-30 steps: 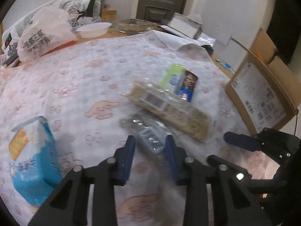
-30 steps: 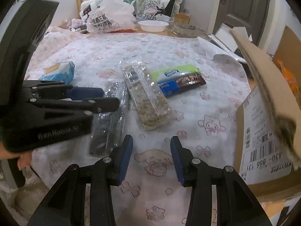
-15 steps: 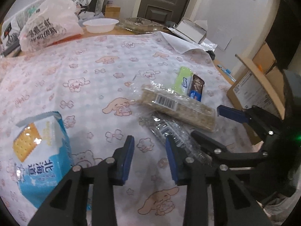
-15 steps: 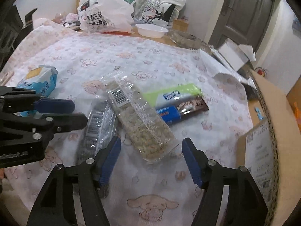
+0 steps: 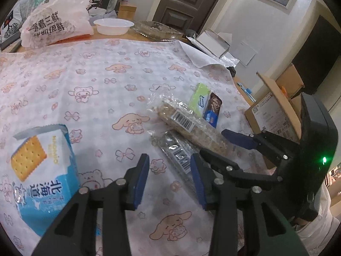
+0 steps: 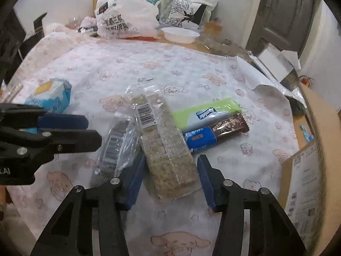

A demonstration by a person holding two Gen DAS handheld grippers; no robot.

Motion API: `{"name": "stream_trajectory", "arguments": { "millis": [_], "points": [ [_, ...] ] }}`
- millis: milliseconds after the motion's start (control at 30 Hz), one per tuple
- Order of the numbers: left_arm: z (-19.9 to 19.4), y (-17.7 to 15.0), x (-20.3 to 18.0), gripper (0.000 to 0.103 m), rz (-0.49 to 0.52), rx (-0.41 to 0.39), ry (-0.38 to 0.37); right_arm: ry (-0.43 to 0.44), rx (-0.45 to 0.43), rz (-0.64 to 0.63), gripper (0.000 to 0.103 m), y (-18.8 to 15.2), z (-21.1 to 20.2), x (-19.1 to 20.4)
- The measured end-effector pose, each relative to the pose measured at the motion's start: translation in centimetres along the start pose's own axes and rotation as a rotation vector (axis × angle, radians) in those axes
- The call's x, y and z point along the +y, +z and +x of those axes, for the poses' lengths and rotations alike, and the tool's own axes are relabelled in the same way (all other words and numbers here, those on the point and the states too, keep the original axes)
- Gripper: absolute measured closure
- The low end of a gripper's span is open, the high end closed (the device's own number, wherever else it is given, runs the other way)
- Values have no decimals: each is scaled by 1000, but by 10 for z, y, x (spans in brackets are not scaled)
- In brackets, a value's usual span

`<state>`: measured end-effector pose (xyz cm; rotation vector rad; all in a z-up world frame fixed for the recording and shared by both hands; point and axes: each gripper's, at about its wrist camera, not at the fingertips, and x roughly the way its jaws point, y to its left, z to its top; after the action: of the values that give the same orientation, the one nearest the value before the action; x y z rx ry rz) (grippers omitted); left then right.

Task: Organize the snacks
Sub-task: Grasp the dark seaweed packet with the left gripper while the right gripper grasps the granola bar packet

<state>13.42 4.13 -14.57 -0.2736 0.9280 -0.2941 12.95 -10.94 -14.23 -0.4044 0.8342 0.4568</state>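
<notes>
The clear-wrapped grain bar (image 6: 168,147) lies on the tablecloth (image 6: 149,64), its near end between the right gripper's (image 6: 170,181) spread, unclenched jaws. Just left of it, the dark bar (image 6: 115,147); right, green (image 6: 204,111) and brown packs (image 6: 215,133). The left gripper (image 5: 168,179) hangs released nearby, beside the cracker box (image 5: 42,179).

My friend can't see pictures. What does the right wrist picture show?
The open right hand-held gripper straddles the near end of a clear-wrapped oat bar on a cartoon tablecloth. Beside it lie a dark clear-wrapped bar, a green packet and a brown-and-blue bar.
</notes>
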Motion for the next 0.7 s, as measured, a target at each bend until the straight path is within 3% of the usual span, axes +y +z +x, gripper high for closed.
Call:
{"name": "stream_trajectory", "arguments": {
  "millis": [333,467,633,700],
  "points": [
    [13,-13,-32,50,57,62,8,-31,19,115,61,-46,-45,-4],
    [21,-15,-50,37,95,50,78,-79,25,135,61,-65,-57,-8],
    [32,-16,-64,36,138,16,194,-57,19,156,60,-79,-62,-10],
    [33,-17,-65,41,158,8,219,-51,17,155,60,-82,-63,-11]
  ]
}}
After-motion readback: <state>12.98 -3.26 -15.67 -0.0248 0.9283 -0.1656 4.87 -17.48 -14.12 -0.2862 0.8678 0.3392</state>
